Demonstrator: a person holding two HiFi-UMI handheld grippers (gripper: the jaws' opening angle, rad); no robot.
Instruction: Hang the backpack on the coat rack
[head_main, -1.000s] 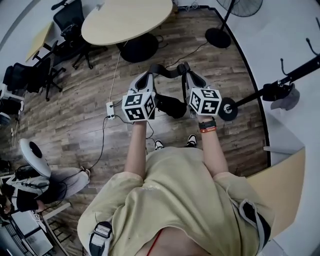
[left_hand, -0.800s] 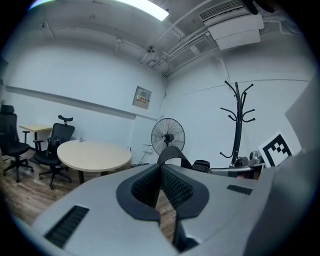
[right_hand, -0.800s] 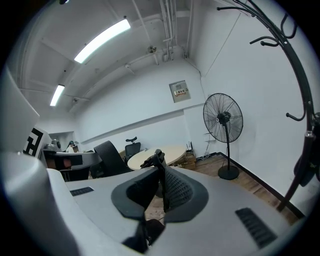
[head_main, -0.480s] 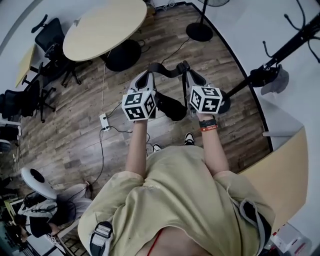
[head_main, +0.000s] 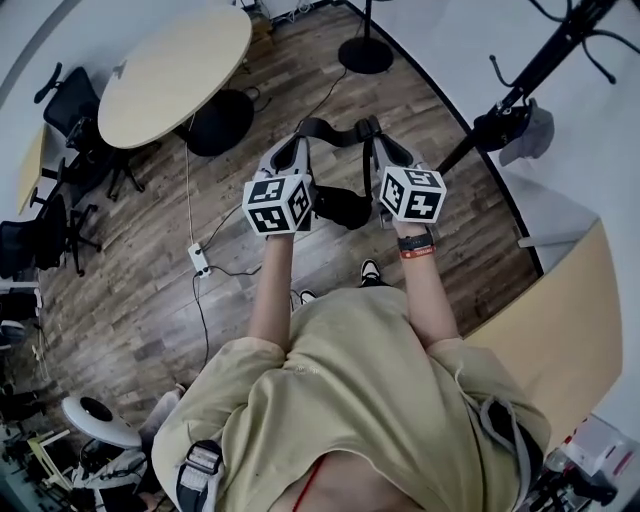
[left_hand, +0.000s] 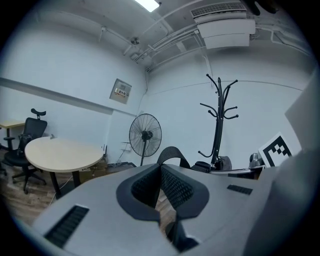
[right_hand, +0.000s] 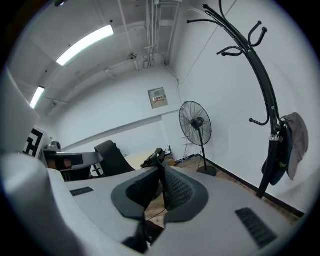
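Left tool (head_main: 298, 140), right tool (head_main: 380, 138) pinching backpack strap (head_main: 335, 129), coat rack (head_main: 522, 82) right, fan (left_hand: 145, 135) beyond

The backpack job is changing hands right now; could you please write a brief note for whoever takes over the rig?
Left gripper: shut on the strap of the backpack.
Right gripper: shut on the same strap, further along.
The backpack hangs between them, off the floor. The coat rack stands ahead to the right, not touching the backpack; a grey item already hangs low on it.
Done: backpack lifted.
Left: carry it to the coat rack, loop the strap over a free hook, release.
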